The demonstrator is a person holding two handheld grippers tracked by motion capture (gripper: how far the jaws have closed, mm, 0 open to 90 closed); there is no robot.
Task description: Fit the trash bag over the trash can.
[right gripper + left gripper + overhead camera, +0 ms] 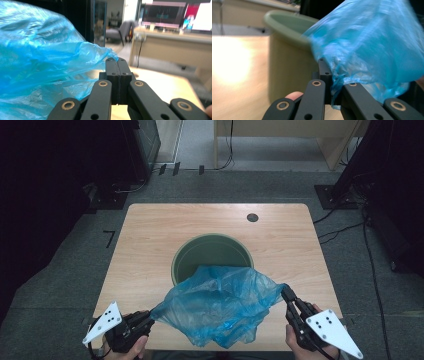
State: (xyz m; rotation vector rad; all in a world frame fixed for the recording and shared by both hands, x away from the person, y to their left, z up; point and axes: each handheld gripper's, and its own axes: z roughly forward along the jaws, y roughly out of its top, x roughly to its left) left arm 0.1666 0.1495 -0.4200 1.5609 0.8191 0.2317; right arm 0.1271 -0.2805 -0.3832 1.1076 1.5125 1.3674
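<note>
One bag (217, 302), one bin (212, 251), two grippers.

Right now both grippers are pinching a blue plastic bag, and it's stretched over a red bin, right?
Not quite: the bin is green, not red, as the high view shows. The rest holds: the left gripper and right gripper each pinch the blue plastic bag, stretched partly over it.

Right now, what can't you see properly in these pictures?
- High view: the near part of the green bin is covered by the blue bag.
- High view: the person's hands are cut off by the bottom edge, behind the left tool and right tool.
- Left gripper view: the bag hides the bin's right side; both are blurred.
- Right gripper view: the bag blocks the left; the room behind is blurred.
</note>
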